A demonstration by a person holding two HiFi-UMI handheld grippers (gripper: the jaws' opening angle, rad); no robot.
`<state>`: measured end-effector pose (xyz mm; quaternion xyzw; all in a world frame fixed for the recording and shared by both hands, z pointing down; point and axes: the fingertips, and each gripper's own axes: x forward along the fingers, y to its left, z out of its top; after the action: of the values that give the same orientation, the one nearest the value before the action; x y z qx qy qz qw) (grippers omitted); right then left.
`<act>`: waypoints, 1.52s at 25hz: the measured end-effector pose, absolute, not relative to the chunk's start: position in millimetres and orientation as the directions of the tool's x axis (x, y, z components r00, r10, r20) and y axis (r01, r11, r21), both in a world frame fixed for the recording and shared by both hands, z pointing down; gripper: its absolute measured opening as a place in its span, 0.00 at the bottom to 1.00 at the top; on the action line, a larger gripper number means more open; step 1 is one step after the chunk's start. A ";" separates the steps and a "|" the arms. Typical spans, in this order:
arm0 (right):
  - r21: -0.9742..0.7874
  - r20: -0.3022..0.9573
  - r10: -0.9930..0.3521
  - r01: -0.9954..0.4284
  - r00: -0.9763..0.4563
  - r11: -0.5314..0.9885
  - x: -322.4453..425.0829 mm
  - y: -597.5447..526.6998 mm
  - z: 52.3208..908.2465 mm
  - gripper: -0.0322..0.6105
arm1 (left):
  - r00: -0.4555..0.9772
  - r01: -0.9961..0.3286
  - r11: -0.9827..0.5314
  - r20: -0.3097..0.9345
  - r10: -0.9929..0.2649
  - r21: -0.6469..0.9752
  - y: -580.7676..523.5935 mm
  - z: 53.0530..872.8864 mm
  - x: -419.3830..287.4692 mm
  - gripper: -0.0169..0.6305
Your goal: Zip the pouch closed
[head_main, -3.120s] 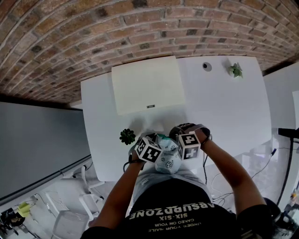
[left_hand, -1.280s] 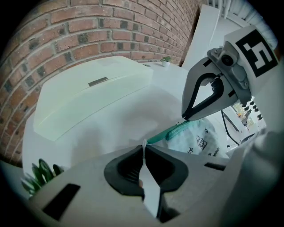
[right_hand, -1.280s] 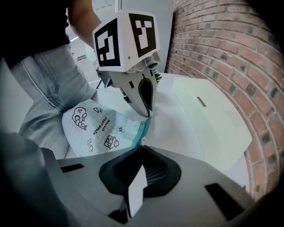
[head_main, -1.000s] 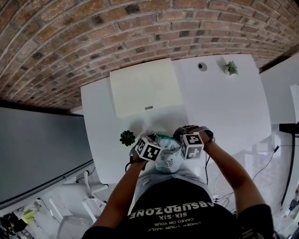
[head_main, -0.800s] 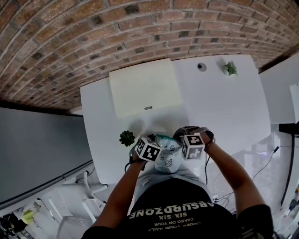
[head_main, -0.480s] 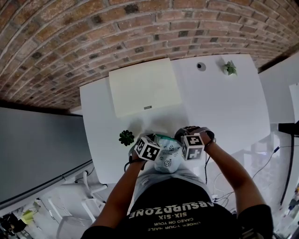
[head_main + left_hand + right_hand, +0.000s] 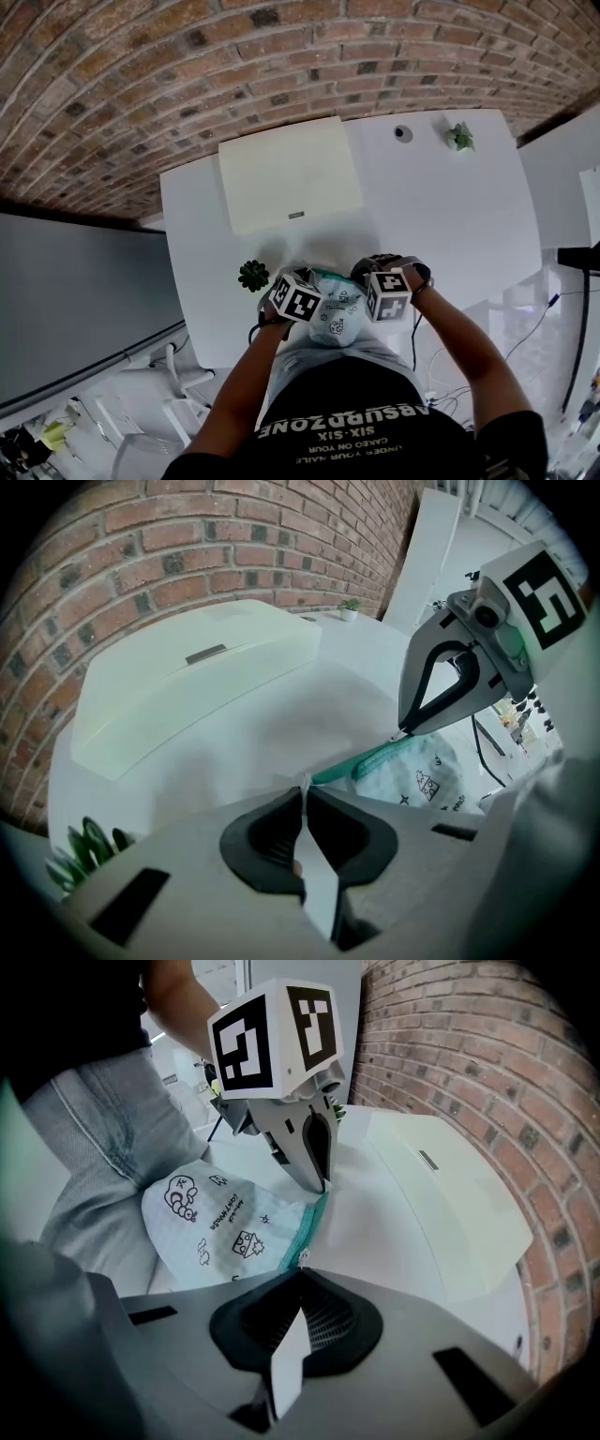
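Quickly, head view: pouch (image 7: pixel 336 317) sits at the near edge of the white table (image 7: pixel 450 216), against the person's lap, between the left gripper (image 7: pixel 302 292) and the right gripper (image 7: pixel 380 289), both angled steeply down onto its top edge. A white case (image 7: pixel 291 173) lies farther back, and a small plant (image 7: pixel 253 275) stands just beside the left gripper.

Left gripper view: jaws are together, pinching a thin pale bit at one end of the pouch's teal zipper (image 7: pixel 361 764). The zipper runs from there to the right gripper's tips. The printed pouch body (image 7: pixel 422 772) bulges below it.

Right gripper view: jaws are closed on a small pale zipper pull (image 7: pixel 302 1256) at the near end of the teal zipper, which leads up to the left gripper's tips. The pouch rests by the person's jeans (image 7: pixel 103 1147).
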<state>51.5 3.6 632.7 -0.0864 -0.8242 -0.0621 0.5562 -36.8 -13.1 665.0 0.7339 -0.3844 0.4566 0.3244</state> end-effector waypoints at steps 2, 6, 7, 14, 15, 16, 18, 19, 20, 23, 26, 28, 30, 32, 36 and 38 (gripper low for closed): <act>0.005 0.930 0.073 0.212 -0.361 0.977 51.7 4.2 633.2 0.05 | 0.288 -0.862 -0.491 0.919 -0.267 0.128 -12.7 665.0 -37.2 0.06; 0.006 0.932 0.069 0.208 -0.355 0.978 51.7 3.7 632.8 0.05 | 0.289 -0.862 -0.490 0.919 -0.266 0.129 -13.1 664.9 -37.4 0.06; 0.005 0.933 0.070 0.206 -0.354 0.978 51.7 3.8 632.3 0.05 | 0.290 -0.862 -0.490 0.919 -0.266 0.130 -13.1 665.0 -37.2 0.06; -0.006 0.936 0.073 0.194 -0.345 0.981 60.1 4.1 633.1 0.05 | 0.305 -0.858 -0.493 0.916 -0.261 0.146 -12.8 662.1 -34.3 0.06; -0.005 0.936 0.072 0.191 -0.346 0.982 60.9 4.3 633.2 0.05 | 0.302 -0.858 -0.493 0.917 -0.261 0.142 -12.6 662.7 -35.0 0.06; -0.005 0.935 0.071 0.189 -0.347 0.982 61.4 4.5 633.1 0.05 | 0.299 -0.859 -0.493 0.918 -0.262 0.139 -12.6 663.2 -35.6 0.06; -0.006 0.934 0.072 0.186 -0.349 0.983 61.5 4.6 632.6 0.05 | 0.292 -0.860 -0.494 0.919 -0.264 0.131 -13.2 664.5 -37.0 0.06; -0.007 0.934 0.073 0.185 -0.349 0.983 61.6 4.6 632.5 0.05 | 0.290 -0.860 -0.494 0.919 -0.265 0.129 -13.4 665.0 -37.5 0.06; -0.009 0.935 0.074 0.184 -0.348 0.983 61.6 4.6 632.6 0.05 | 0.289 -0.860 -0.494 0.920 -0.266 0.127 -13.5 665.3 -37.8 0.06; -0.013 0.937 0.075 0.180 -0.340 0.984 61.5 4.7 632.4 0.05 | 0.288 -0.860 -0.495 0.920 -0.264 0.127 -13.5 665.7 -37.6 0.06; -0.014 0.941 0.073 0.178 -0.330 0.984 62.9 4.7 633.5 0.05 | 0.292 -0.859 -0.495 0.920 -0.261 0.132 -13.6 665.5 -36.7 0.06; -0.016 0.941 0.074 0.175 -0.329 0.984 62.6 4.8 633.4 0.05 | 0.294 -0.857 -0.497 0.919 -0.262 0.133 -13.7 664.9 -36.3 0.06; -0.023 0.943 0.078 0.171 -0.323 0.985 62.8 5.5 634.4 0.05 | 0.297 -0.855 -0.501 0.918 -0.263 0.133 -13.8 664.0 -35.9 0.06; -0.027 0.950 0.080 0.174 -0.303 0.984 66.5 6.4 637.8 0.05 | 0.297 -0.855 -0.500 0.918 -0.263 0.133 -13.2 664.2 -36.3 0.06; -0.023 0.952 0.072 0.167 -0.296 0.986 76.2 5.3 641.2 0.05 | 0.296 -0.858 -0.496 0.918 -0.265 0.134 -13.0 665.0 -37.9 0.06; -0.023 0.950 0.071 0.157 -0.306 0.987 76.3 6.1 640.2 0.05 | 0.296 -0.858 -0.497 0.917 -0.267 0.132 -12.9 664.7 -38.1 0.06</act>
<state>76.3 6.1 640.2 -0.0707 -0.8071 -0.0369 0.5850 -38.1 -12.9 664.7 0.7363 -0.3820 0.4541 0.3252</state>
